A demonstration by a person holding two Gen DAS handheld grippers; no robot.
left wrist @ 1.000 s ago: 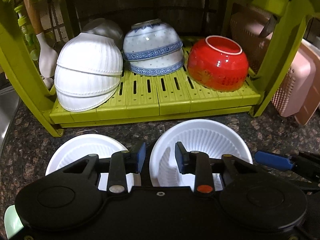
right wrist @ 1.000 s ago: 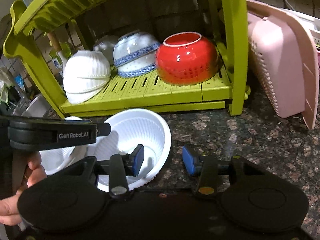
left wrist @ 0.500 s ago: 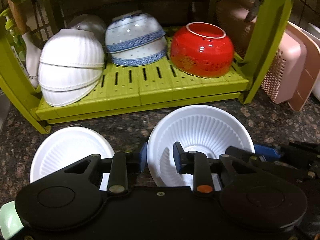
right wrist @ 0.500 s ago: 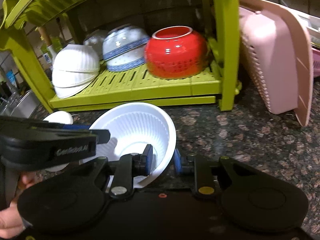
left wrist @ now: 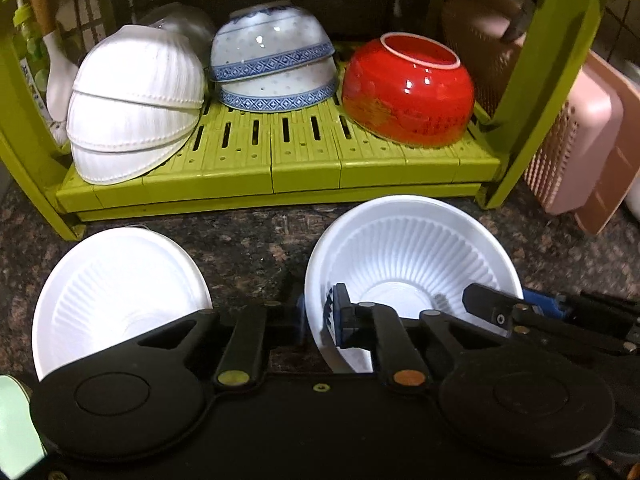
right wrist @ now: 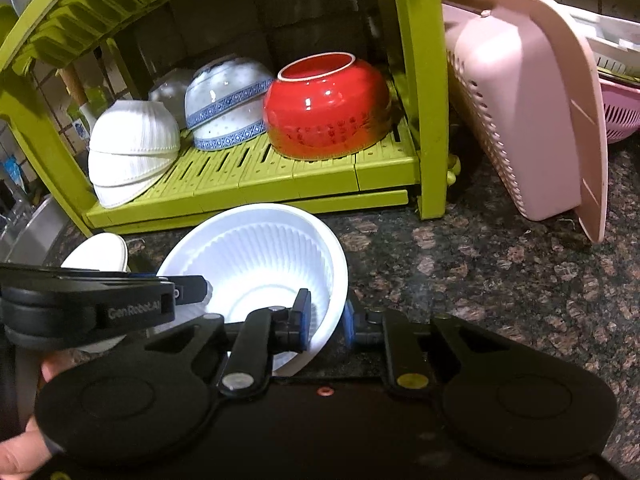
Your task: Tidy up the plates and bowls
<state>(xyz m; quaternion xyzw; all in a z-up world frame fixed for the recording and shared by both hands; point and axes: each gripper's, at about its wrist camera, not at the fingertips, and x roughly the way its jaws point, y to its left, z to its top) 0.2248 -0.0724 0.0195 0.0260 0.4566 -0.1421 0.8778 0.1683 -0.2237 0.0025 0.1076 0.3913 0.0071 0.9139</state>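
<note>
A: Both tongs on the same ribbed white bowl [left wrist: 412,256] right now. The right tongs [right wrist: 326,322] have closed on its rim, one finger inside, one outside. The left tongs [left wrist: 316,316] straddle the opposite rim, and they look pinched on it too.

B: And the bowl sits on the dark speckled tabletop [right wrist: 480,264], just in front of the green rack [left wrist: 280,168]. It looks tilted in the right wrist view, near edge lifted.

A: That's the worry. It looks like thin plastic, so I'd guess a hard squeeze could buckle the rim and let it spring out.

B: Two grips on one light bowl as well. If the hands pull apart or lift unevenly, it may twist free and skid.

A: The second white bowl [left wrist: 116,292] lies just to the left. A slipped bowl, or a swinging tool, could knock it.

B: Then the rack shelf. The red bowl [right wrist: 328,108], the blue-patterned bowls [left wrist: 272,60] and the stacked white bowls [left wrist: 136,104] all rest upside down there, leaning.

A: A nudge could shift that leaning white stack.
</note>
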